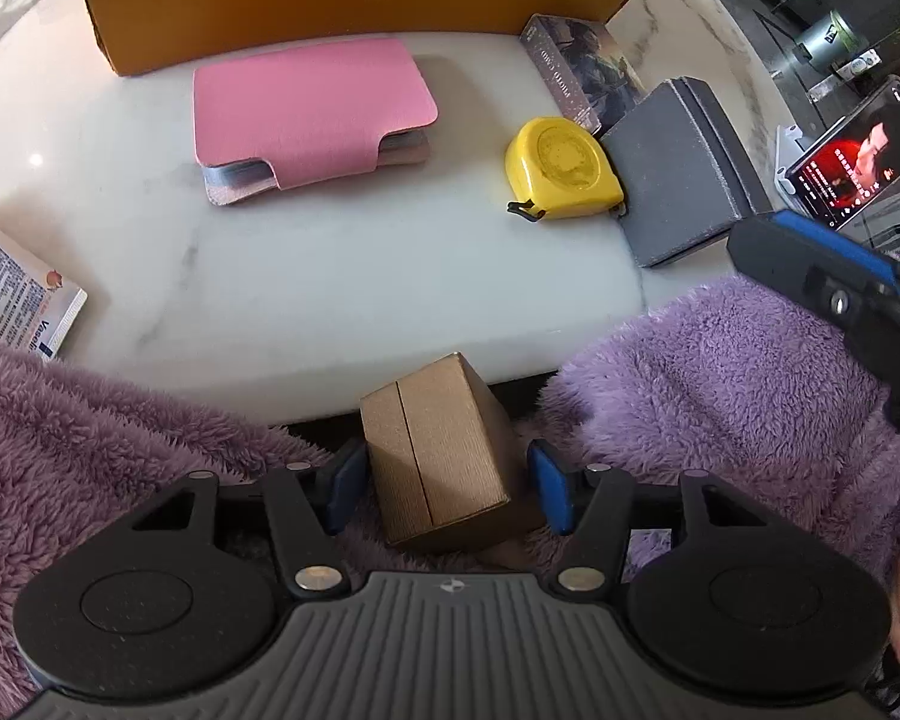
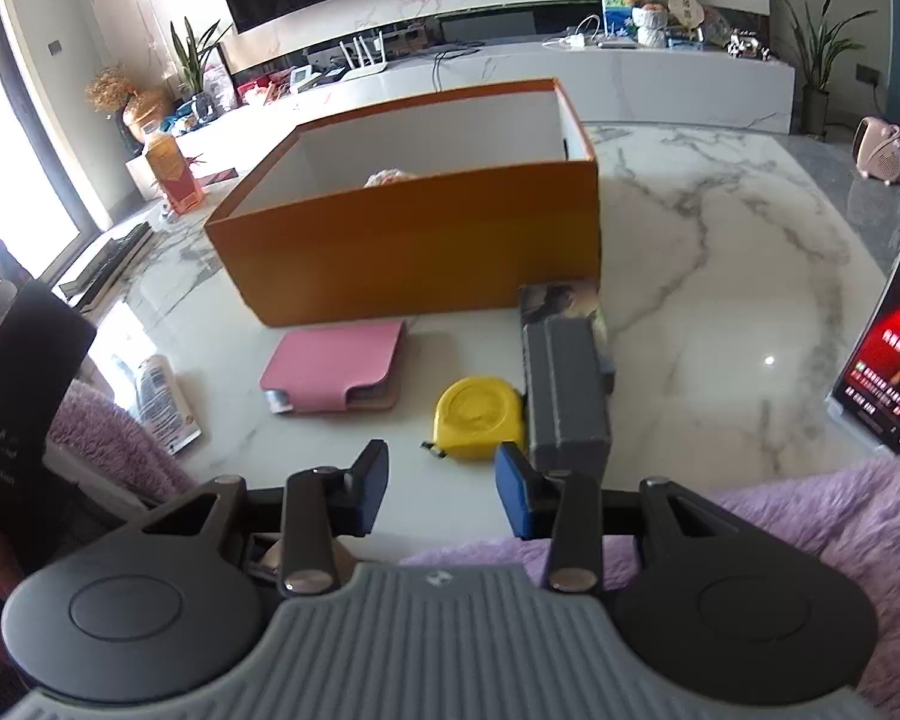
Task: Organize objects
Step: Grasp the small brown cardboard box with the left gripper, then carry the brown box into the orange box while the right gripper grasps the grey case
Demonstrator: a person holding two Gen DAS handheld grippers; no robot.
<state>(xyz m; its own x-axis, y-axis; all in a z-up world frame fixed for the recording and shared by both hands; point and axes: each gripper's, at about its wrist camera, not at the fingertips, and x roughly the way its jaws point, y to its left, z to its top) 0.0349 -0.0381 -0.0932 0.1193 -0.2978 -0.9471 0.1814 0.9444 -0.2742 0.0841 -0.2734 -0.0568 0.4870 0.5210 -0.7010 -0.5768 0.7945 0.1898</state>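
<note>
Your left gripper [image 1: 447,489] is straddling a small brown box [image 1: 444,456], pads not yet gripping; light, stiff cardboard, pinch its flat sides. Your right gripper [image 2: 441,495] is hanging released, the tape measure [image 2: 480,417] at twelve o'clock.

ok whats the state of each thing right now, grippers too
left gripper: open around the brown box, right pad clear of it
brown box: closed, tilted, on the purple fleece
right gripper: open, nothing in it
orange box: open-topped, something inside
pink case: flap shut, flat on the table
tape measure: retracted, flat
grey box: closed
phone: screen on, propped up
</note>
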